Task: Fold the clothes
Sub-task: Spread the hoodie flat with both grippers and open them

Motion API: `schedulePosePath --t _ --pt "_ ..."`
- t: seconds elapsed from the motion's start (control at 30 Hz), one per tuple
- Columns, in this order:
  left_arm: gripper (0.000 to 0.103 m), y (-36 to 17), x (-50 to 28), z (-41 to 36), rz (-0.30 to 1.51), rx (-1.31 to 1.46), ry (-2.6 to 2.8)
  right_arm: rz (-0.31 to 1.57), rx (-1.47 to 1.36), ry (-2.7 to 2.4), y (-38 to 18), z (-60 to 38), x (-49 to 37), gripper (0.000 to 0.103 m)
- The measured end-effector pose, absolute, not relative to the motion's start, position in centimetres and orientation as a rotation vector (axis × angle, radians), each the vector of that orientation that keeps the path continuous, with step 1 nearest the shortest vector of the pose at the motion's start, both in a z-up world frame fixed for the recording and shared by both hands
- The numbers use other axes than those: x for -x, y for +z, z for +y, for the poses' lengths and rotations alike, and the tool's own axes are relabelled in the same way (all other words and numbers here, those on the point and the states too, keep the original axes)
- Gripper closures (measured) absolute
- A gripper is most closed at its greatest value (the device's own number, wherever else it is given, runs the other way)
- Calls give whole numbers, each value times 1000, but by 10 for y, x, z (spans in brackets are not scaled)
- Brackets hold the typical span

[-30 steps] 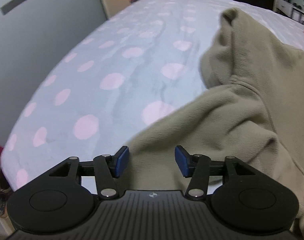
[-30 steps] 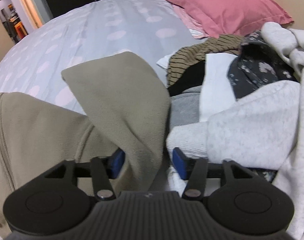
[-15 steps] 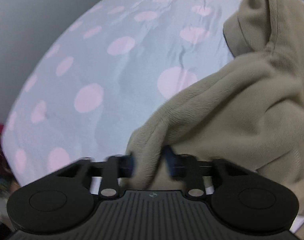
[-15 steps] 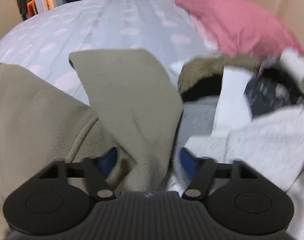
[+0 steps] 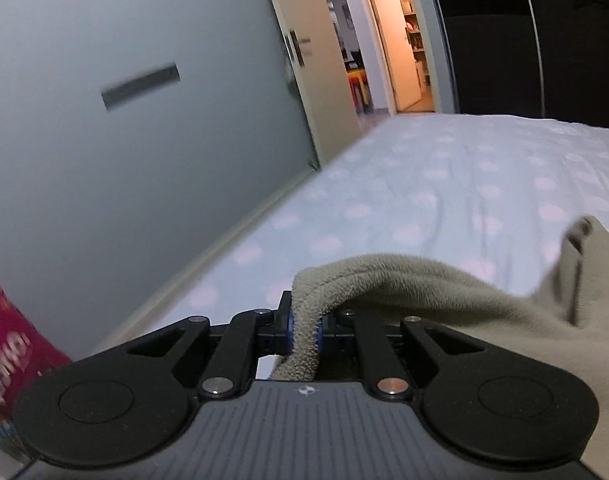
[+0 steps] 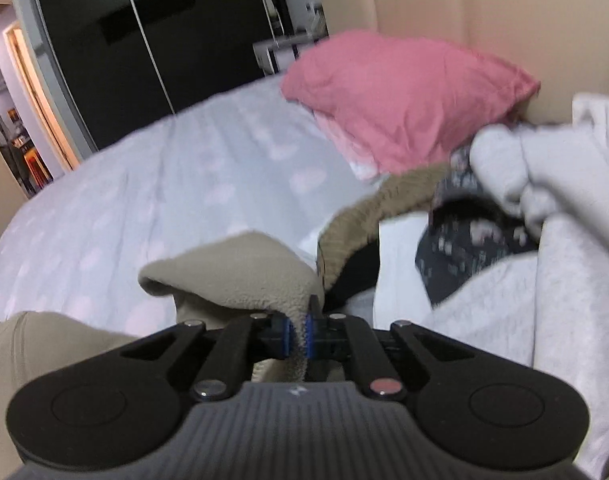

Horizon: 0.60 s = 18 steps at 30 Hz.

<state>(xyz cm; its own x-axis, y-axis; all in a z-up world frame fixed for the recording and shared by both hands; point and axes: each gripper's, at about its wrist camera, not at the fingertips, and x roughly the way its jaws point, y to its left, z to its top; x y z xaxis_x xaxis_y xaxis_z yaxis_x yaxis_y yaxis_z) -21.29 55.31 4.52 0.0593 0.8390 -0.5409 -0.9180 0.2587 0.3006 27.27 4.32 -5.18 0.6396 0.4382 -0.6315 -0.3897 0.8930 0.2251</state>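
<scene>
1. Left tool (image 5: 304, 330): jaws pinched tight on a thick fleece edge of the olive garment (image 5: 444, 292). A second ago they stood wide, the cloth just ahead and ungripped.
2. Right tool (image 6: 298, 330): also clamped on the same garment (image 6: 240, 276), on a flap near its hood end. Earlier this flap sat loose between open pads.
3. Both grips made, and the cloth now rises off the bed (image 5: 424, 184); the left view has swung from looking down at the dotted sheet to looking across it at the doorway (image 5: 388, 40).
4. Garment position: hanging between my two tools, its far part draped toward the bed; how much is still resting there I can't tell.
5. Reading: pick-up done, lift under way. Next I'd spread it flat on bare sheet before any fold.
6. The laundry pile (image 6: 504, 280) and pink pillow (image 6: 404, 96) lie close on the right; risk of dragging the garment into them.
7. Both frames are blurred by motion.
</scene>
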Motion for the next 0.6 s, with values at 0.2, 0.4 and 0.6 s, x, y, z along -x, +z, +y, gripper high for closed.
schedulePosePath --t 0.2,0.4,0.6 --pt "60 3 173 583 1003 111 1241 872 -18 469 -72 56 -287 88" --pt "54 -26 178 544 1026 71 1203 974 -6 431 -86 45 -294 57" --pt "53 -29 185 494 988 188 1054 1044 17 473 -89 39 -273 46"
